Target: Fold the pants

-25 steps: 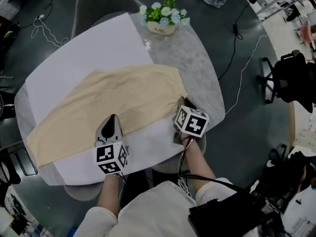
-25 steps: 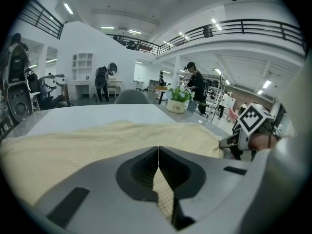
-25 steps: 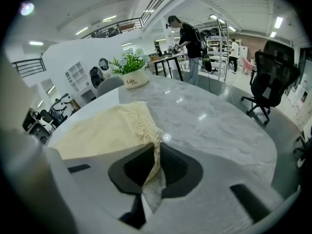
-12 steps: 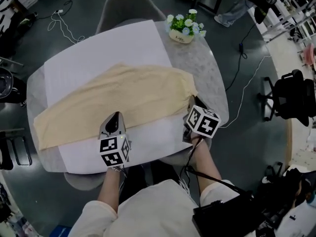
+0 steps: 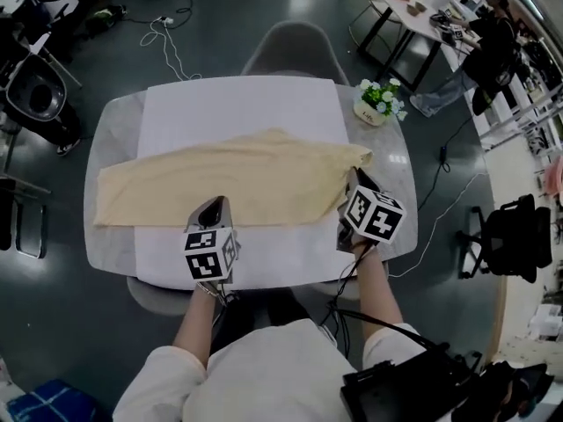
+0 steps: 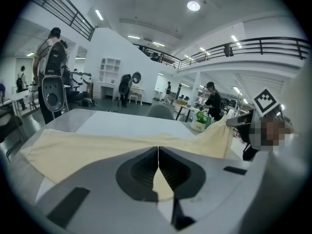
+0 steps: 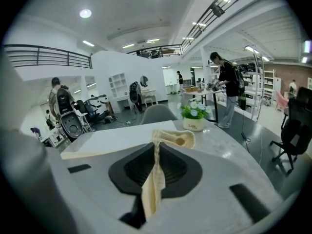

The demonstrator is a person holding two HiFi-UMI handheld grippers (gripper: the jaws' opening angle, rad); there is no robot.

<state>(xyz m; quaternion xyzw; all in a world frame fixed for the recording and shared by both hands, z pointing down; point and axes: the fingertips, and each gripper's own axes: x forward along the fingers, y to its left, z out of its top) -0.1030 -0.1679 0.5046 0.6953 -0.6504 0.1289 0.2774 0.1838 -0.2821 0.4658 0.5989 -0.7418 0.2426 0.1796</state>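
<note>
Beige pants (image 5: pixel 237 178) lie spread across a white sheet (image 5: pixel 237 104) on the round grey table (image 5: pixel 95 227), legs running to the left. My left gripper (image 5: pixel 214 202) is shut on the pants' near edge around the middle. In the left gripper view the jaws (image 6: pixel 158 147) meet with beige cloth (image 6: pixel 163 184) pinched between them. My right gripper (image 5: pixel 354 174) is shut on the waist corner at the right end, which is lifted off the table. A strip of the pants (image 7: pixel 155 172) hangs between its jaws (image 7: pixel 157 145) in the right gripper view.
A small pot of flowers (image 5: pixel 378 104) stands on the table's far right part, close to the lifted corner. A grey chair (image 5: pixel 295 47) is tucked at the far side. A black office chair (image 5: pixel 515 236) and cables are on the floor at the right.
Both grippers have risen while still gripping the pants, so the near edge and the waist corner are pulled up. The head view has swung, and the table now sits squarer in the frame.
</note>
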